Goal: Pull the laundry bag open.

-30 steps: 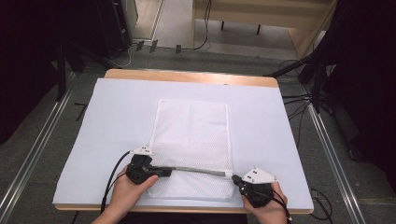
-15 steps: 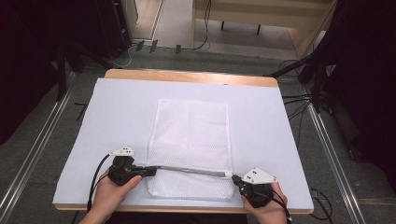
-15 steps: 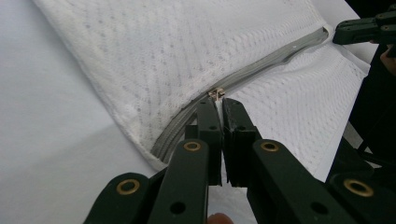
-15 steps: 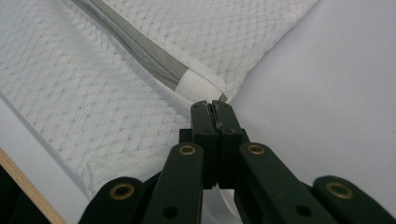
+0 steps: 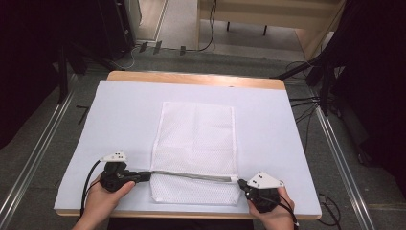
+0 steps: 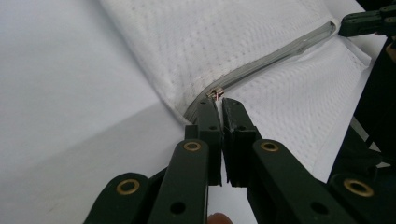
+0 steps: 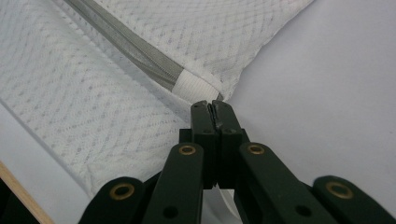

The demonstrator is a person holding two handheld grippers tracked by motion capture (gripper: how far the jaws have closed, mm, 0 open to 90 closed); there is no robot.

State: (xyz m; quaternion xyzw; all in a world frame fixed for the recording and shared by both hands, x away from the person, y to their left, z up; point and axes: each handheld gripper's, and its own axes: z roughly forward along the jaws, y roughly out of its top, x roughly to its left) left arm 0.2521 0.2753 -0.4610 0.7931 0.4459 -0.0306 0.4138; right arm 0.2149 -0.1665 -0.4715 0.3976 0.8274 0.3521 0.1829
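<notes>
left claw [image 5: 146, 175], pinching the zipper pull [image 6: 217, 94], has slid left

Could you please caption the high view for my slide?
Left gripper and right gripper pinch opposite ends of a white mesh bag's zipper.

Mesh bag [image 5: 196, 143] flat on desk [image 5: 124, 110]; left gripper [image 5: 143, 176] and right gripper [image 5: 242, 182] at opposite zipper [image 5: 191, 175] ends.

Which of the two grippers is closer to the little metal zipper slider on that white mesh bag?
Left. The left gripper has its fingers closed right at the zipper slider, at the mesh bag's left edge. The right gripper pinches the bag's opposite edge, at the zipper's far end.
</notes>
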